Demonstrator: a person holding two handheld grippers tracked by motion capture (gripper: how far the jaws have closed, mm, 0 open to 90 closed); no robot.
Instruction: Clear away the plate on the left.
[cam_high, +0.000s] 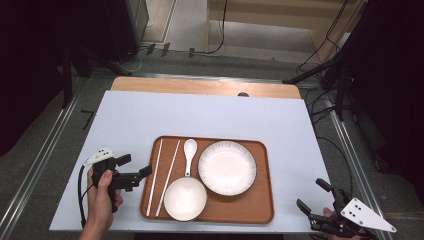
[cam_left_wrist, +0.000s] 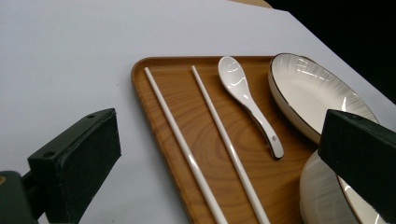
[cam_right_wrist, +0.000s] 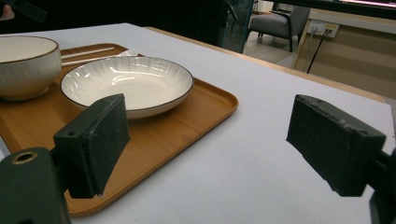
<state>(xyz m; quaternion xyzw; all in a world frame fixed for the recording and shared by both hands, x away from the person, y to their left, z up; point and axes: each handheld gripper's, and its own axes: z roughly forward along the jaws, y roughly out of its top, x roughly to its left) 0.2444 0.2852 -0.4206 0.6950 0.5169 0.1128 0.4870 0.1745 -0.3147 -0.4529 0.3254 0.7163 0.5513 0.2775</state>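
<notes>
At lower left we hold the left gripper (cam_high: 134, 170) with jaws released, aimed at the 2 chopsticks (cam_high: 161, 176) lying parallel on the tray (cam_high: 250, 205) for easy pinching. Spoon (cam_high: 189, 152), bowl (cam_high: 185, 199) and plate (cam_high: 227, 167) follow rightward. At lower right, our right gripper (cam_high: 315, 197) gapes empty off the tray.

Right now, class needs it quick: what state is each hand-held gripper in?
Left hand-held gripper: open, holding nothing, beside the tray.
Right hand-held gripper: open, holding nothing.
</notes>
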